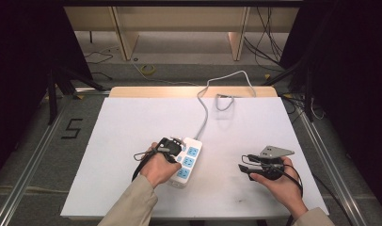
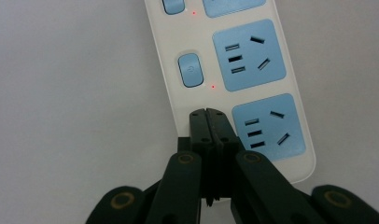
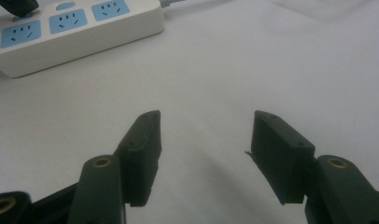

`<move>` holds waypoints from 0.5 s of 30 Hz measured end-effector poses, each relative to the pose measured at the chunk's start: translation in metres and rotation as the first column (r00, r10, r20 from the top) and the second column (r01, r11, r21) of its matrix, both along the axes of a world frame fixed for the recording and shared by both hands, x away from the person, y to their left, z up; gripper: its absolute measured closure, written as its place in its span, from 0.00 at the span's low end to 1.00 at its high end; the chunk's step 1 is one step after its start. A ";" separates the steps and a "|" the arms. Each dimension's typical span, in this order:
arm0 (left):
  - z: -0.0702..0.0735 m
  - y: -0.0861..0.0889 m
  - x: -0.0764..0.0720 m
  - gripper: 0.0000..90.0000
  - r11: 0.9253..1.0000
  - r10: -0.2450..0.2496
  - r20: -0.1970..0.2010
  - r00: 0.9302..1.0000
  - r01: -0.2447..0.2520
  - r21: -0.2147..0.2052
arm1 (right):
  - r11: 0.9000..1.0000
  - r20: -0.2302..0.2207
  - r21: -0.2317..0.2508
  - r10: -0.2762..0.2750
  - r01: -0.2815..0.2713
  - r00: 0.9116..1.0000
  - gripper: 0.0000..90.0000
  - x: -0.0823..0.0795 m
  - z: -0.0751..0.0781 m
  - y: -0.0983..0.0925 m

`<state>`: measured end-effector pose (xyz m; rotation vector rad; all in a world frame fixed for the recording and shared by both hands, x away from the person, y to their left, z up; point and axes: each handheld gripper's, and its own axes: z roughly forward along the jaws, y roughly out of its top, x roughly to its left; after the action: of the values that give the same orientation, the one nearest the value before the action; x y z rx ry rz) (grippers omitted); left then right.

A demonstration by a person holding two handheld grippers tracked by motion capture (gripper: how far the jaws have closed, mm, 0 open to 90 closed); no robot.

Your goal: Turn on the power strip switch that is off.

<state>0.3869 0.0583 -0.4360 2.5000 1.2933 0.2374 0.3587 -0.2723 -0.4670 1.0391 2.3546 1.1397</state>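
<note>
A white power strip with blue sockets lies near the middle of the white table, its grey cable running off the far edge. My left gripper is shut and empty, held over the strip. In the left gripper view its joined tips cover the switch spot beside the nearest socket; whether they touch I cannot tell. The blue switch beyond has a small red light lit beside it. My right gripper rests open on bare table to the right, with the strip farther off.
The cable loops off the back of the table to the floor. Wooden furniture legs, loose wires and a yellow ring lie on the floor beyond. Metal rails run along both sides of the table. Bare white surface spreads left and back.
</note>
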 end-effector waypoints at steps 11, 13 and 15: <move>0.000 -0.001 -0.001 1.00 1.000 -0.005 0.008 1.000 0.005 0.006 | 1.000 -0.002 -0.001 0.000 0.000 1.000 0.48 0.000 0.000 0.000; 0.000 -0.001 -0.001 1.00 1.000 -0.010 0.010 1.000 0.010 0.013 | 1.000 -0.003 0.000 -0.001 0.001 1.000 0.48 0.000 0.000 0.000; 0.000 -0.001 -0.001 1.00 1.000 -0.010 0.010 1.000 0.010 0.013 | 1.000 -0.003 0.000 0.000 0.000 1.000 0.48 0.000 0.000 0.000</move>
<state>0.3856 0.0569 -0.4358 2.5120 1.2789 0.2570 0.3589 -0.2725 -0.4671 1.0414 2.3569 1.1385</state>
